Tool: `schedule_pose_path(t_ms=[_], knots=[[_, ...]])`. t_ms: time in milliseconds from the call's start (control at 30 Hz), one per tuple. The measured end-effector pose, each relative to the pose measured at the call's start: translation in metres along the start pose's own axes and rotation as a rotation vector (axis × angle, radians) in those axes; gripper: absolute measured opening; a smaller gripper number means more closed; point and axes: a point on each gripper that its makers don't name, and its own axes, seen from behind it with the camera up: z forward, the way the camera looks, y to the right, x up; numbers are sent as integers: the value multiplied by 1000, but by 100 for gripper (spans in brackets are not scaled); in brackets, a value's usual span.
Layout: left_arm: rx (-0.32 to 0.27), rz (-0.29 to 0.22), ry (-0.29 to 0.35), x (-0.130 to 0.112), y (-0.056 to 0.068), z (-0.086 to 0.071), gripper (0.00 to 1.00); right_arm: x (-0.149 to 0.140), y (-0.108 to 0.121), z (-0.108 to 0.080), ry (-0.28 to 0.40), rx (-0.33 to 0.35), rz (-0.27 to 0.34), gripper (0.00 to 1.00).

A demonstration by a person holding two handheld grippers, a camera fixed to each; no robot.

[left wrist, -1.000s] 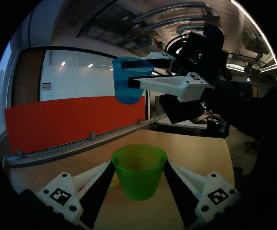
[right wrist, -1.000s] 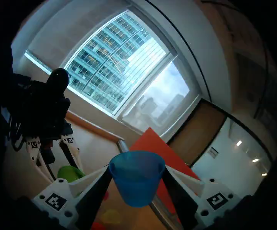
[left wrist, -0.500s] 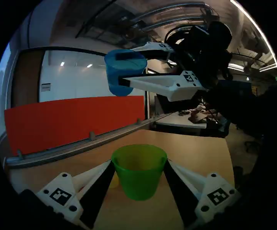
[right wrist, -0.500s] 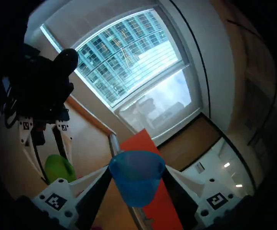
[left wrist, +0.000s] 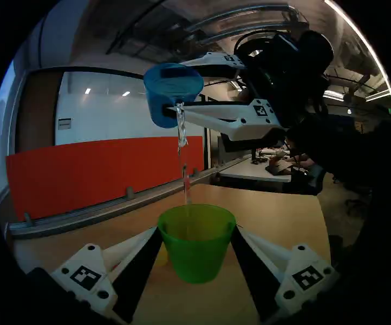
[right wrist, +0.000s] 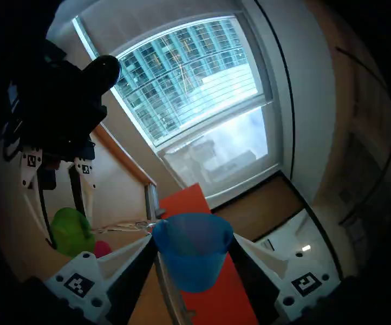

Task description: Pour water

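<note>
A thin stream of water [left wrist: 182, 142] is being tipped out of the translucent blue plastic cup [left wrist: 171, 101] and lands in the translucent green plastic cup [left wrist: 196, 248] right below it. The blue cup is tilted lip-down and clamped from both sides by the jaws of the right gripper [right wrist: 193, 242], well up in the air. The green cup is kept upright, squeezed between the jaws of the left gripper [left wrist: 196, 234], low over the light wooden surface [left wrist: 282, 211] and in from its far edge. Whether it's actually resting on it can't be told. Along that far edge a metal rail [left wrist: 114, 203] and an orange-red panel [left wrist: 103, 168] can be seen. In the right gripper view a small pink round thing [right wrist: 102, 248] is spotted just beside the green cup, and a big window [right wrist: 195, 103] is seen behind.
</note>
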Motion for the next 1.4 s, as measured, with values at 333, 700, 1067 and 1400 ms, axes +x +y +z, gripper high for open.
schedule_pose_path(t_ms=[333,700,1067,1400], knots=[[-5,3,-2,-1,1,1,86,0,6,4,0,-15,-52,90],[-6,3,0,0,1,0,86,1,11,7,-4,-23,-106,90],[-2,4,2,1,-1,-1,86,5,14,8,-2,-31,-156,90],[0,6,3,1,-1,-2,86,9,17,9,0,-37,-203,90]])
